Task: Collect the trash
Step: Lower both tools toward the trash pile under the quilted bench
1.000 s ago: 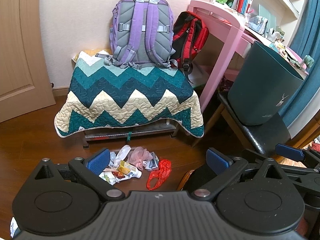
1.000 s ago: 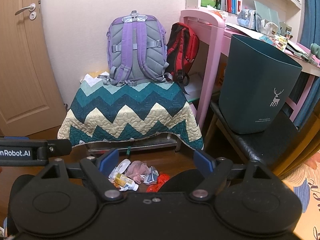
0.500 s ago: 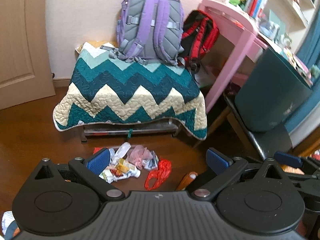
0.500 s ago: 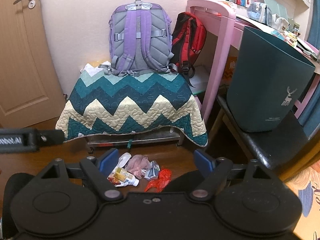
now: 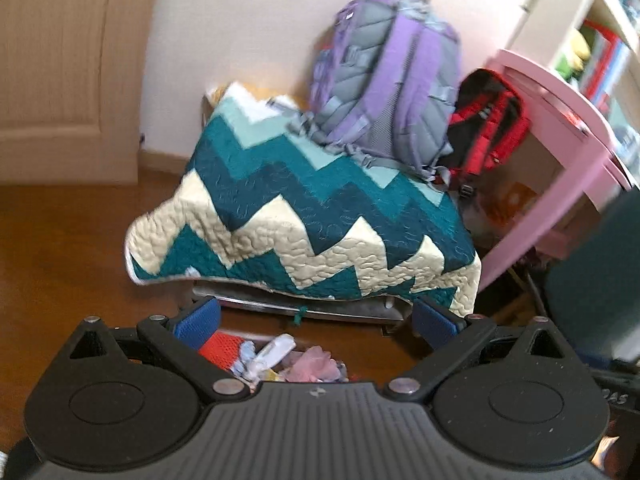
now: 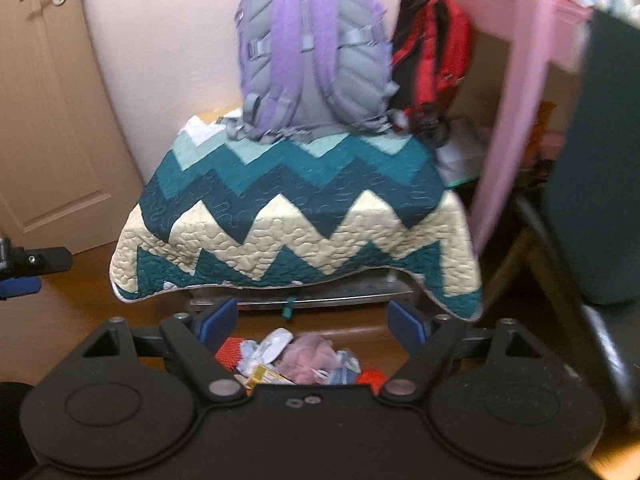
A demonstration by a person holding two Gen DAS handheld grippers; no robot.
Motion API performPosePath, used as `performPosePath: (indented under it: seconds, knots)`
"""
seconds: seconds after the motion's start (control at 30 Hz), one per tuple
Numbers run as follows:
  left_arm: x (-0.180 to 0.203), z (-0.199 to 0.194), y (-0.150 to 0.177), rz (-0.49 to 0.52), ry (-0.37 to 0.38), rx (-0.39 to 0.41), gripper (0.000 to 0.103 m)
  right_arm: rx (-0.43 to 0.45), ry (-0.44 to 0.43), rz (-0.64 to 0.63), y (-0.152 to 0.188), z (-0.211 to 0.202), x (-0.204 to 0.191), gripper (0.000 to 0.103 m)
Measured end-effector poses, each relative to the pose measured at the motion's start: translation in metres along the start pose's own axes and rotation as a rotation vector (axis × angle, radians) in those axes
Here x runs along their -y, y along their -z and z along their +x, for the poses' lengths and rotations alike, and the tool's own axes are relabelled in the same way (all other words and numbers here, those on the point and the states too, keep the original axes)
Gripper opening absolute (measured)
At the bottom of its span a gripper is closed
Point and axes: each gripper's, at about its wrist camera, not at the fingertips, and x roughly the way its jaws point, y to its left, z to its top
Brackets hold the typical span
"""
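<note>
Below the quilt's [image 6: 296, 216] front edge lies the trash pile [image 6: 304, 360], probably light, soft, crinkly; pinch a wrapper's loose fold. Left gripper [image 5: 316, 322] and right gripper [image 6: 312, 322] gape empty.

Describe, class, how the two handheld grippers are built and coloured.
Both the left gripper and the right gripper are matte black plastic with a ribbed centre, two round discs, triangular cut-outs, silver pivot screws and blue-padded fingers.
</note>
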Motion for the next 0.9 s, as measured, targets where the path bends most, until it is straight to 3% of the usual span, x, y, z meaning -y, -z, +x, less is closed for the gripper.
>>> performPosePath:
  seconds: [0.17, 0.4, 0.7, 0.9]
  knots:
    - [-0.028, 0.056, -0.004, -0.044, -0.021, -0.078, 0.103, -0.050, -0.005, -0.013, -0.006, 0.077, 0.005, 0.082]
    - [-0.033, 0.135, 0.011, 0.024, -0.053, -0.175, 0.103, -0.174, 0.015, -0.040, 0.000, 0.179, 0.017, 0.082]
    - [-0.014, 0.250, 0.062, 0.165, -0.072, -0.343, 0.103, -0.356, -0.002, 0.022, 0.018, 0.290, 0.039, 0.082]
    - [-0.021, 0.312, 0.102, 0.136, -0.056, -0.493, 0.103, -0.447, -0.018, 0.106, 0.030, 0.346, 0.050, 0.082]
